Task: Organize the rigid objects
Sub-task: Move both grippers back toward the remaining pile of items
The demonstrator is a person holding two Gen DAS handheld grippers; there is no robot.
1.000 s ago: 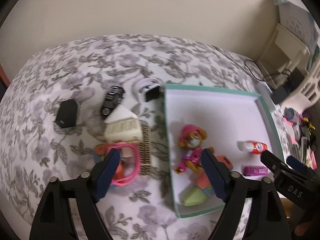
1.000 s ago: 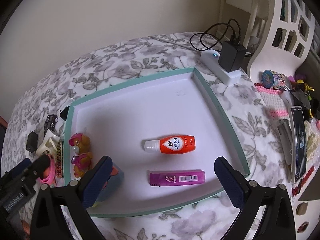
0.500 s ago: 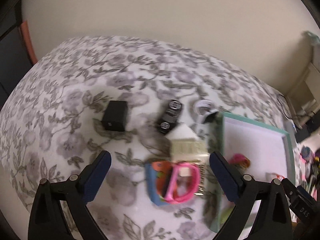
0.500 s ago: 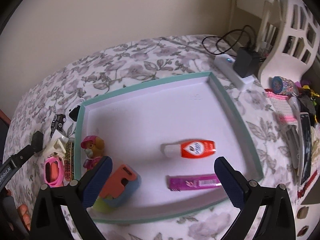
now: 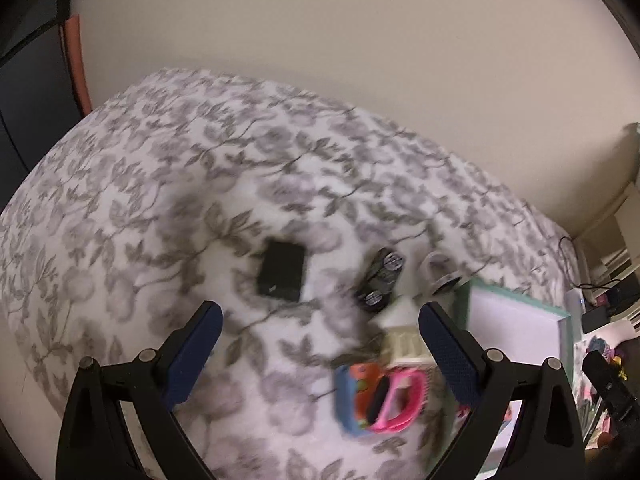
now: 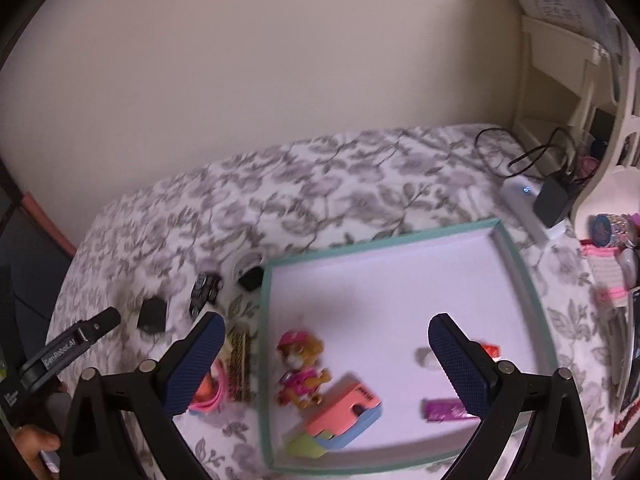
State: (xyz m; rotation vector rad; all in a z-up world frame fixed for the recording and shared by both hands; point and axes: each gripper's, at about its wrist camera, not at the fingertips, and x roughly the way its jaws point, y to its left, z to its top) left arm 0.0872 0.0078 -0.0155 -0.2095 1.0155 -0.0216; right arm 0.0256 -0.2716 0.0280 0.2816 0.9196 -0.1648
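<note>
Both the left claw [image 5: 320, 344] and right claw [image 6: 326, 348] gape empty above bedspread [image 5: 160, 208] and tray [image 6: 520, 276].

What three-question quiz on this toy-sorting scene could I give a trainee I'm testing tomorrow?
1. True or false: the dog figure lies inside the teal-rimmed tray.
2. Which lies outside the tray: A) purple lighter, B) toy car, C) orange bottle?
3. Fill in: both the left claw and the right claw stand ____, holding nothing.

Key: 1 true; 2 B; 3 open.
</note>
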